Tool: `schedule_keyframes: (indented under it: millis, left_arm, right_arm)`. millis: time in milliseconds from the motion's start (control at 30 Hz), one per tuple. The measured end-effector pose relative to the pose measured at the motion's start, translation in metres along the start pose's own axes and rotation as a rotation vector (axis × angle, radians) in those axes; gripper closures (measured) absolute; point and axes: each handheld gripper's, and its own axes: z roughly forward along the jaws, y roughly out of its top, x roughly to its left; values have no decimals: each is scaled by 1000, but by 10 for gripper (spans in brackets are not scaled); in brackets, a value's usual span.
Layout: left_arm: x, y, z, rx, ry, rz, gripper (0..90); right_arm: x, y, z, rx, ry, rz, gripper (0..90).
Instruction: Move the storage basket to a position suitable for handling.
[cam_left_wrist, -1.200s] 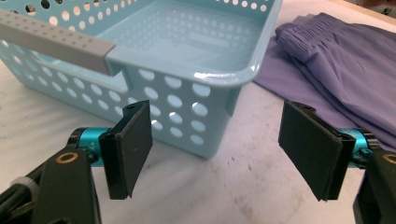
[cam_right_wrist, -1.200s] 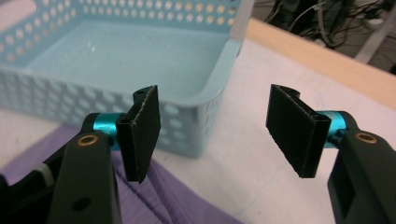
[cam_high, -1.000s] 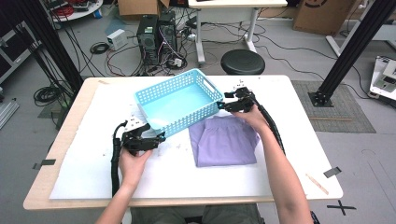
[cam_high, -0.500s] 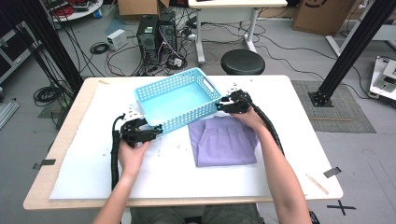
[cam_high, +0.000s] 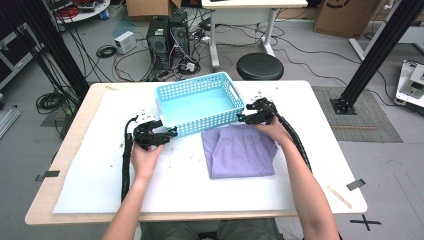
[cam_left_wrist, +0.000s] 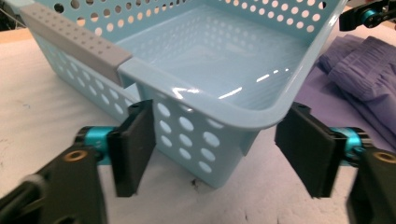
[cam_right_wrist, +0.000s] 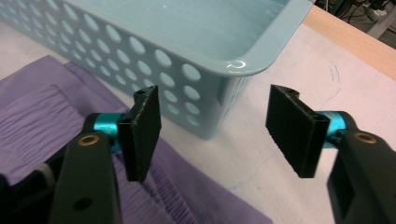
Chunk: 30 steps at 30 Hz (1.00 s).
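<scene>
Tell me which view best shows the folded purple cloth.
The high view: the whole cloth lies flat beside the basket. The right gripper view has one creased part beneath its jaw; the left gripper view catches a folded edge.

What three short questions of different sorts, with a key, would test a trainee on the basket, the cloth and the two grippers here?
1. True or false: the blue basket holds the purple cloth.
2. Which part of the basket does the left gripper face: A a corner, B the grey handle, C the floor?
3. Fill in: the right gripper has its jaws ____, with nothing between them.

Key
1. False: the basket is empty, and the cloth lies folded on the table beside it.
2. A.
3. Open; they have just been opening.
</scene>
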Motion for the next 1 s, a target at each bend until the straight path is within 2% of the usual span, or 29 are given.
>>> schedule_keyframes:
  millis: [67,100,200,267,333,367,400,467,500,567,600,667,767,833,867,900,933,967,1000]
  left_arm:
    - [1,0,0,1,-7,-2,267]
    - [1,0,2,3,-23,-2,270]
    - [1,-1,6,27,-21,-4,324]
    - [1,0,8,21,-1,4,326]
    - [1,0,10,11,7,8,321]
    - [1,0,10,11,7,8,321]
    - [1,3,13,22,3,7,321]
    - [1,10,17,40,3,19,321]
    - [-1,13,18,30,7,26,321]
    - [-1,17,22,25,-2,26,320]
    - [-2,23,28,42,-15,36,321]
    - [-3,26,33,50,-24,43,321]
    - [-8,32,48,79,-49,75,319]
    - [-10,35,53,81,-56,77,318]
    - [-13,37,62,67,-64,90,313]
    - [-13,37,62,67,-64,90,313]
    - [-14,37,67,45,-73,92,313]
    - [-16,36,71,42,-86,93,312]
    - [-18,38,79,74,-90,113,305]
  right_arm:
    - [0,0,1,-6,0,4,348]
    - [2,2,5,-32,16,-4,361]
    - [6,4,8,-40,24,-30,385]
    - [7,6,8,-30,9,-42,448]
    - [5,6,4,-27,1,-40,540]
    - [5,6,4,-27,1,-40,540]
    - [3,5,-2,-25,-8,-29,584]
    - [2,5,-4,-25,-13,-31,590]
    - [1,5,-6,-20,-20,-34,596]
    - [-2,3,-12,-29,-30,-23,604]
    - [-4,1,-19,-44,-38,-13,613]
    - [-5,0,-21,-39,-44,-16,614]
    - [-11,-11,-32,-32,-72,-8,618]
    - [-13,-14,-35,-31,-78,1,618]
    - [-17,-23,-43,-33,-85,20,618]
    - [-17,-23,-43,-33,-85,20,618]
    - [-18,-25,-44,-38,-90,12,618]
    - [-19,-29,-48,-42,-94,25,619]
    - [-22,-34,-53,-36,-103,25,618]
